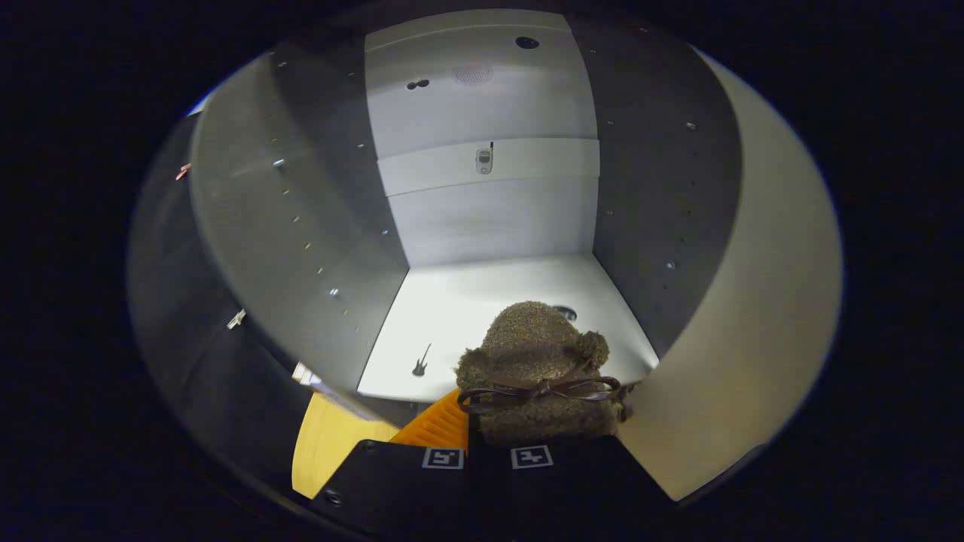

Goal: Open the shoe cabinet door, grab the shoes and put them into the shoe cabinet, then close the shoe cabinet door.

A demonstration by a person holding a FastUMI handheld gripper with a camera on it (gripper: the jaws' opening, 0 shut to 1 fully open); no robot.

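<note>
The gripper points into the open shoe cabinet, and its two fingers are drawn close together around a fuzzy brown shoe, a slipper-like piece with a dark thin lace bow tied across its upper. The heel end of the shoe sits between the fingers, and both appear to press on it, though the contact itself lies hidden under the shoe's woolly edge. The toe of the shoe reaches forward over the front part of the cabinet's pale bottom shelf; whether the sole rests on the shelf or hangs just above it cannot be told. A small dark guitar-shaped mark lies on the shelf to the left of the shoe, apart from it. Beyond the shoe rises the light back panel, crossed by a horizontal strip that bears a small metal fitting. The grey side walls on either hand carry rows of small peg holes. To the right, the open cabinet door curves alongside the shoe, its pale inner face turned toward the gripper. Below the shelf's front edge, just left of the fingers, a yellow-orange surface shows.
</note>
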